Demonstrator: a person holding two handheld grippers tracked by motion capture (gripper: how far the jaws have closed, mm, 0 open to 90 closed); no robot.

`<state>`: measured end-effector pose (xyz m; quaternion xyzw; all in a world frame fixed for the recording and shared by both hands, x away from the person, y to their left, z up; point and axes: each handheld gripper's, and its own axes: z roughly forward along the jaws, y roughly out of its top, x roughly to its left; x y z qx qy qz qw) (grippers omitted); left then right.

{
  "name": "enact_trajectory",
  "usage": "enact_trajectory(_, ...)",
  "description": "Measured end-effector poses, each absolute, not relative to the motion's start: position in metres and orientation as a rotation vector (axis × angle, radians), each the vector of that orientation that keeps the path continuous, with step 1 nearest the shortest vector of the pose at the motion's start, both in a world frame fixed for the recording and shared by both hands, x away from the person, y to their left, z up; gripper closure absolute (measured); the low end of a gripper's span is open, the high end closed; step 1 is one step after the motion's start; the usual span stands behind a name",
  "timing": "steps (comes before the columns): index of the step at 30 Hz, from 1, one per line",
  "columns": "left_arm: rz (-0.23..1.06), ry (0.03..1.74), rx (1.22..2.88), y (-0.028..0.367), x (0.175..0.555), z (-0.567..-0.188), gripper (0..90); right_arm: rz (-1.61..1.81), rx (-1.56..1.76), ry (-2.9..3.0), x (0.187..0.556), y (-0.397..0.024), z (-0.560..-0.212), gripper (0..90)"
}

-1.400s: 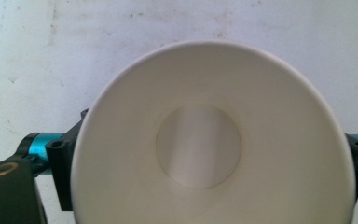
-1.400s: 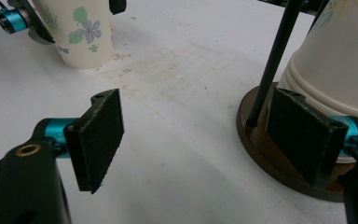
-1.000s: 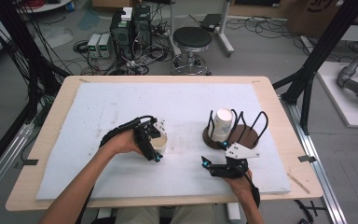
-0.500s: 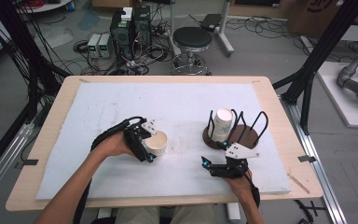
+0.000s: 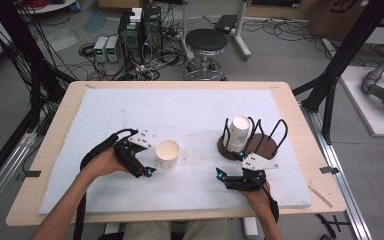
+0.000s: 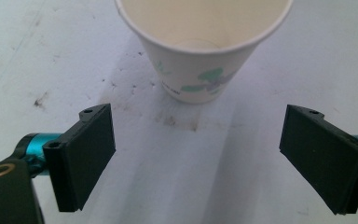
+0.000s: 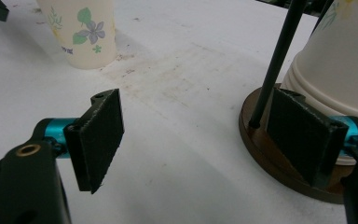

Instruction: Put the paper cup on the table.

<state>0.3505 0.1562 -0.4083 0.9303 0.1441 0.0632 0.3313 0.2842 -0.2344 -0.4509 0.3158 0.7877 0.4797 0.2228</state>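
The left gripper (image 6: 196, 154) hung released beside the paper cup (image 5: 167, 153); a careless nudge would probably topple it.

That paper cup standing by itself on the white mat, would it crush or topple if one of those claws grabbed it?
The paper cup looks thin-walled and empty, so it is probably very light and would likely dent under a firm squeeze. It stands upright on a base narrower than its rim, so a sideways nudge might tip it. The left gripper is open, not touching it.

Matt paper cup (image 5: 167, 153), smudged white foam mat (image 5: 190, 112), dark wooden rack base (image 7: 279, 163)
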Motion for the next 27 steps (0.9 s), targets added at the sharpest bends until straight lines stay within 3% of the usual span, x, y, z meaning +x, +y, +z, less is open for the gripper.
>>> enact_trajectory(11, 0.274, 0.473, 2.274, 0.201, 0.323, -0.42, 10.4, 1.313, 0.874, 2.176, 0.284, -0.233, -0.451, 19.6)
enact_trajectory(19, 0.322, 0.576, 2.067, 0.231, 0.304, -0.431, 10.4, 1.309, 0.866, 2.161, 0.283, -0.233, -0.451, 19.7)
enact_trajectory(27, 0.361, 0.687, 1.963, 0.243, 0.295, -0.444, 10.5, 1.318, 0.865, 2.163, 0.282, -0.234, -0.451, 19.7)
